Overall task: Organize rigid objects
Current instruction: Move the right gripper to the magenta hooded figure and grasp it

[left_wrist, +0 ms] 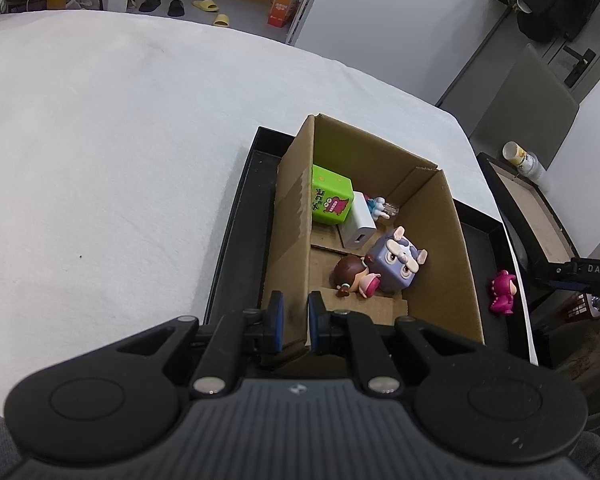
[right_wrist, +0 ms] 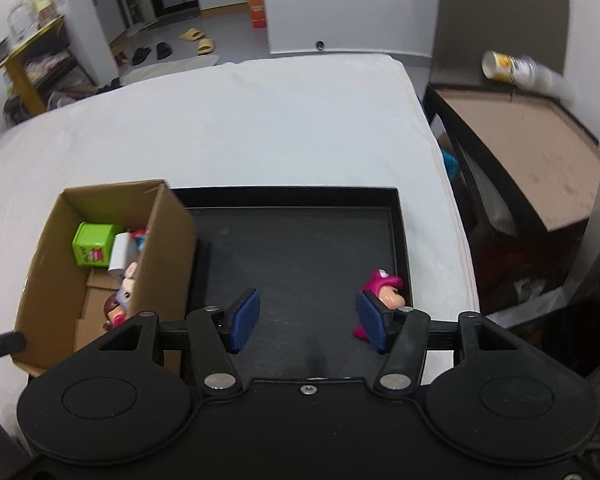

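Organizing rigid objects, late stage. The one item not yet stored is the pink figurine (right_wrist: pixel 382 286), which stands on the floor of the black tray (right_wrist: pixel 300 200) near its right wall. It lies just ahead of the right-hand pad of the right gripper (right_wrist: pixel 306 318) and partly behind it, outside the gap rather than within it. The jaws of the right gripper are spread wide and hold nothing.

To the left of those jaws stands the cardboard box (left_wrist: pixel 432 240), resting in the same tray. It already contains the green cube (left_wrist: pixel 330 198), the white charger (left_wrist: pixel 360 226), the purple cube-shaped toy (left_wrist: pixel 398 262), the brown-haired doll (left_wrist: pixel 354 274) lying on its side against that toy, and a small blue-and-white figure (left_wrist: pixel 380 204) at the far end, too small to identify.

The left gripper (left_wrist: pixel 295 322) has its jaws drawn close on the near-left wall of the box; the wall passes between the pads, and by appearance it is pinched and steadied there.

The tray rests on the table (left_wrist: pixel 120 140), covered in white cloth.

Judged progress: five items stored, one remaining. What is left is to shift the right jaws rightward around the pink figurine, close, and carry it leftward into the box.
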